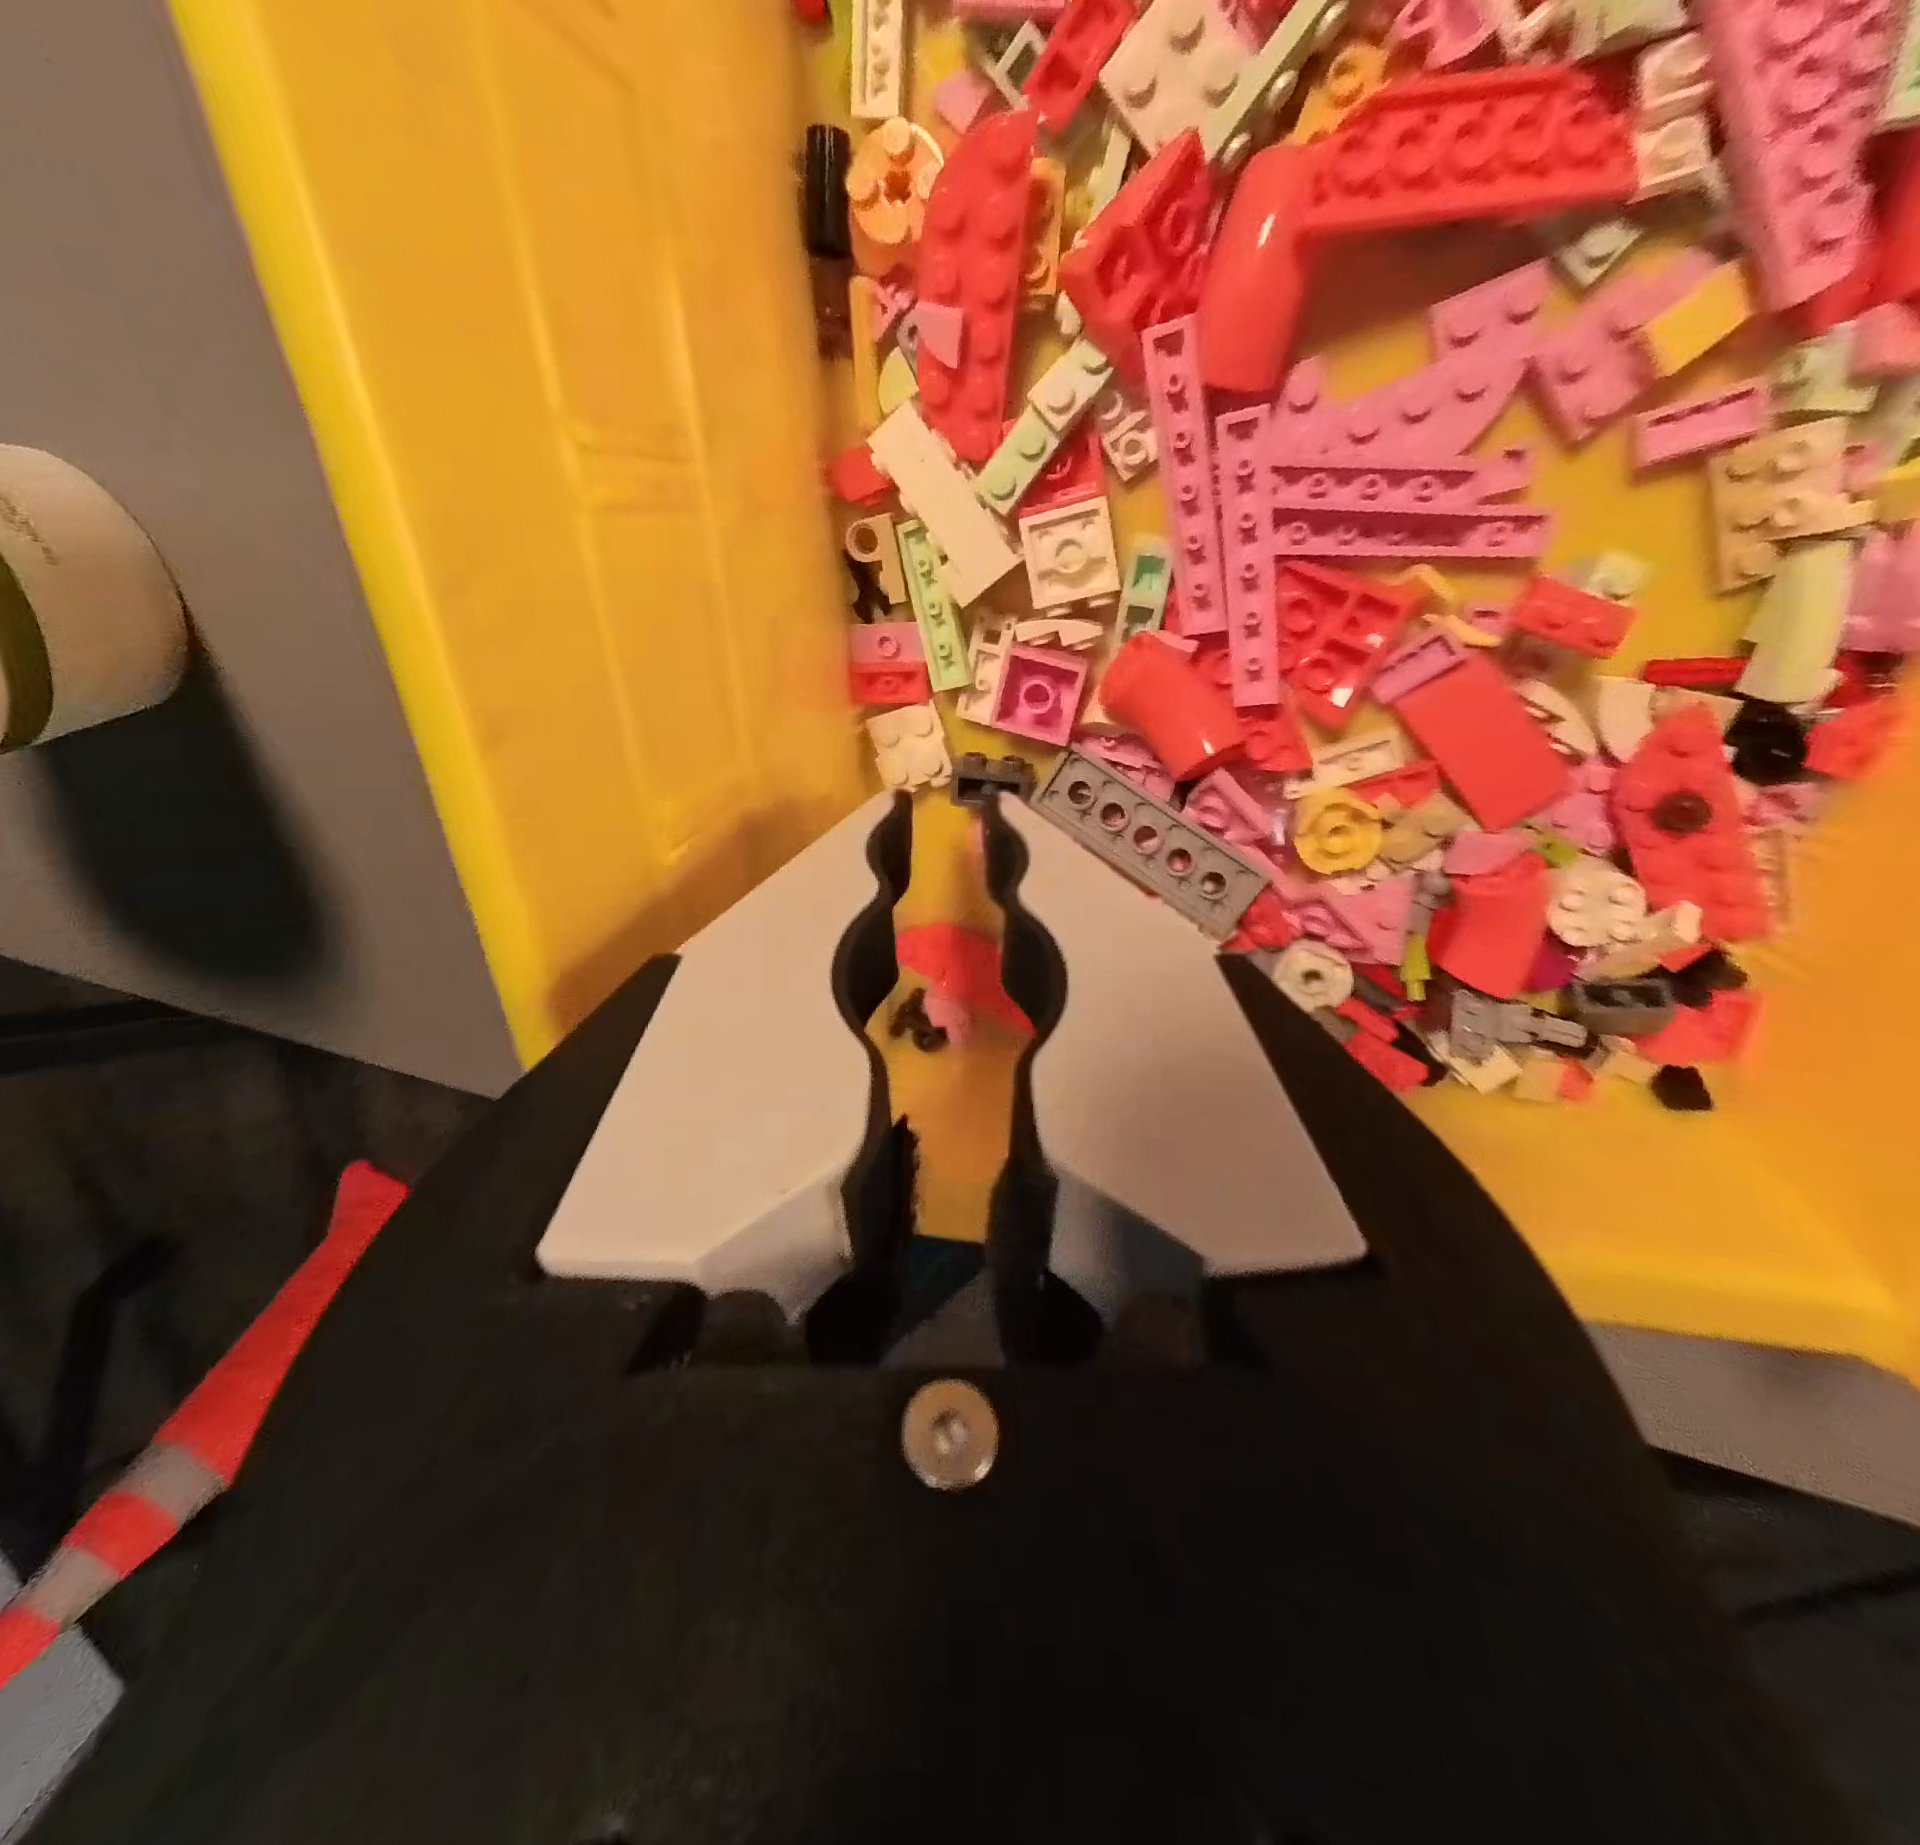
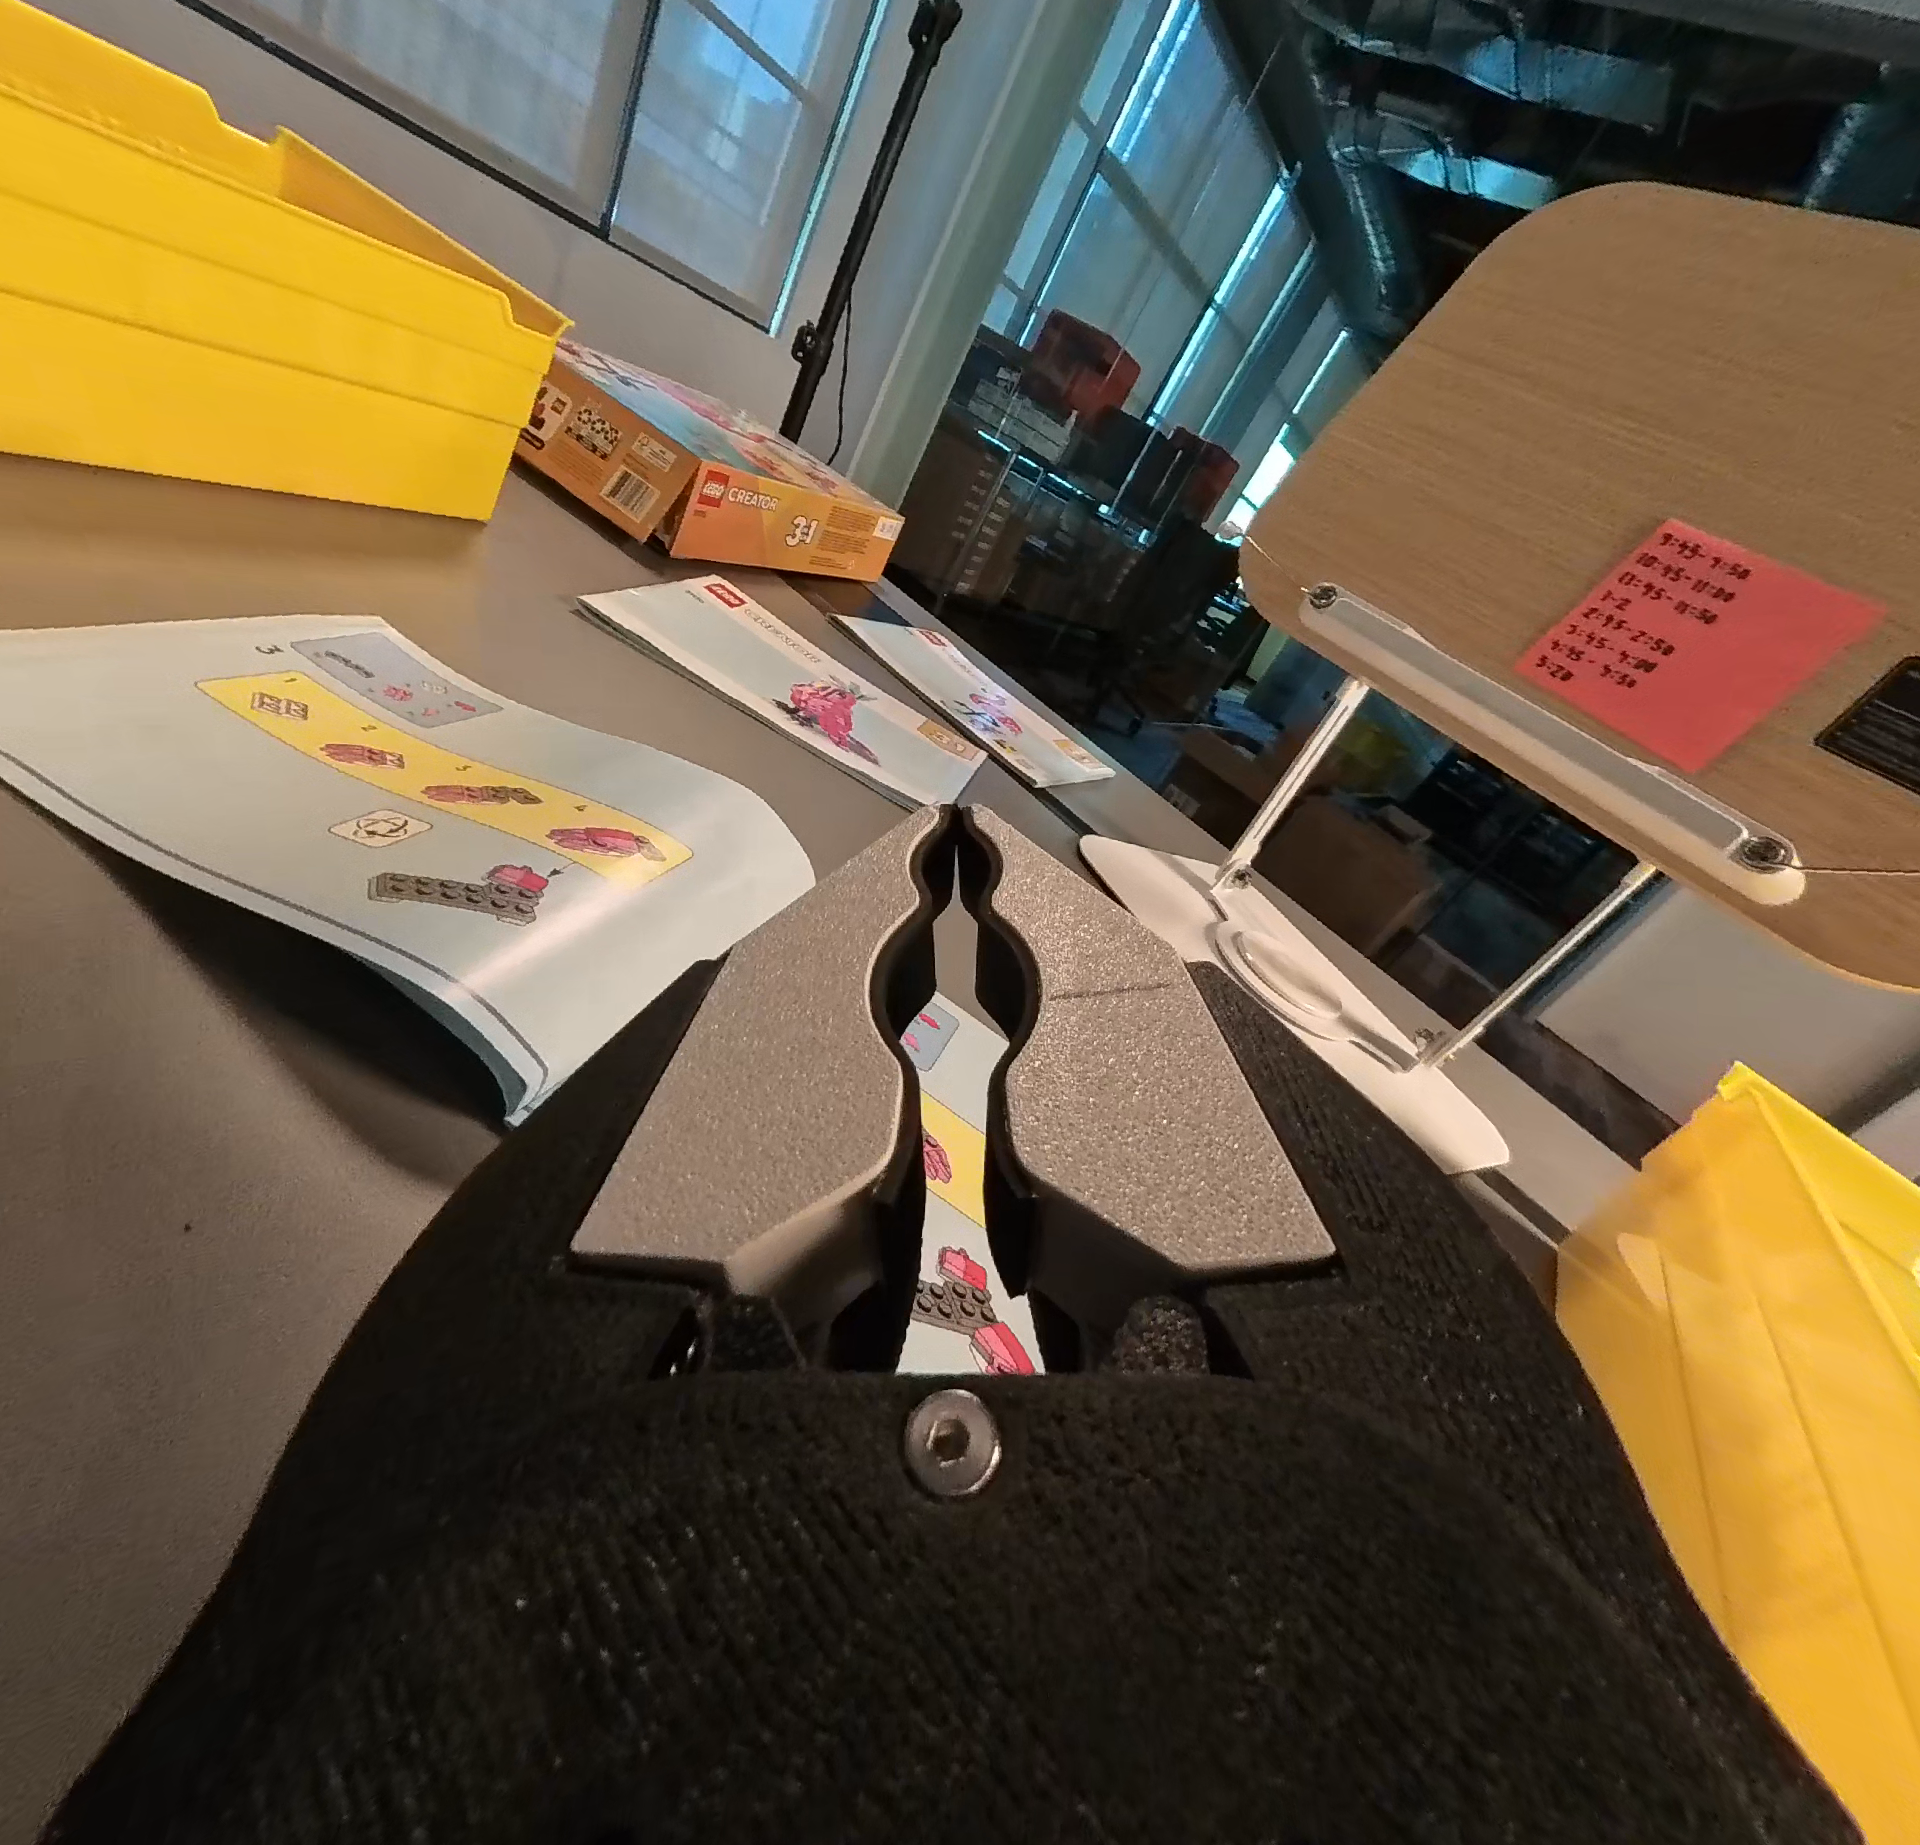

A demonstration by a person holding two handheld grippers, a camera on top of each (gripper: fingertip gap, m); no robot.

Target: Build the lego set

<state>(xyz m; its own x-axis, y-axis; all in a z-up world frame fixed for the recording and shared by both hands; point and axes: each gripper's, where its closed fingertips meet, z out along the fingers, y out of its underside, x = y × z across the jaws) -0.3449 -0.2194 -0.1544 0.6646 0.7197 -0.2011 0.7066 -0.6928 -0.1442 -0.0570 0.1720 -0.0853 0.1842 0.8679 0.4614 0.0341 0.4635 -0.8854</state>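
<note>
left tongs (image 1: 948, 803) parted, small grey brick (image 1: 992, 779) at right tip; right tongs (image 2: 958, 816) clenched bare.

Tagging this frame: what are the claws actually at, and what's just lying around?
At the claws: left claw, open, by small dark grey brick in yellow bin; right claw, shut, over open booklet.
Lying about: grey holed plate, brick pile, cardboard box, closed booklets.

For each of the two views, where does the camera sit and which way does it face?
Left wrist view: on the left gripper, looking down into a yellow bin of toy bricks; its parted fingers show.
Right wrist view: on the right gripper, low over the table, facing an open instruction booklet, a box and windows; its fingers show, shut.
Shared: yellow bins appear in both; whether it is the same one cannot be told.
</note>
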